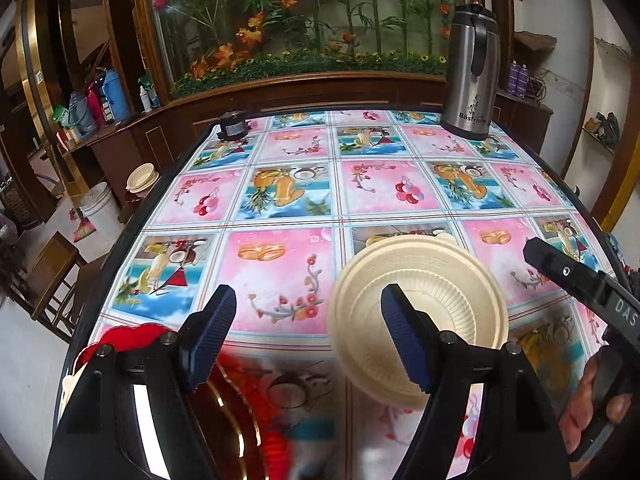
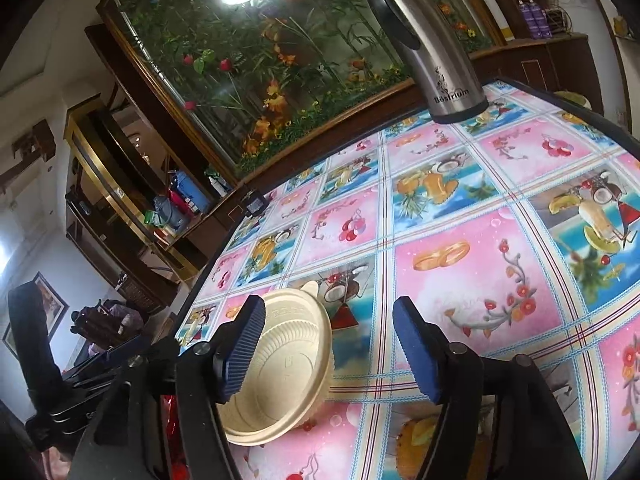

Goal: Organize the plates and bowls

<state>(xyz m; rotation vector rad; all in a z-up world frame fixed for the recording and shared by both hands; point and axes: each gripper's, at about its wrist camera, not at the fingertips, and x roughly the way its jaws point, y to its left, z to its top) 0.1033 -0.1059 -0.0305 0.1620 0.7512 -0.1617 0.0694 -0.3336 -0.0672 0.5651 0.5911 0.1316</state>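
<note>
Two grippers, both with fingers apart and clamped on nothing. In the left wrist view, the left gripper sits low in the frame — a cream bowl lies upright on the patterned tablecloth, just right of the gap, behind the right-hand finger. In the right wrist view, the right gripper sees the bowl lower left, behind its left-hand finger. Neither looks clearly nearer; the round bowl has no long axis.

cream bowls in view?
2: one bowl on the table near the grippers, one off its far left edge. More may be hidden.
</note>
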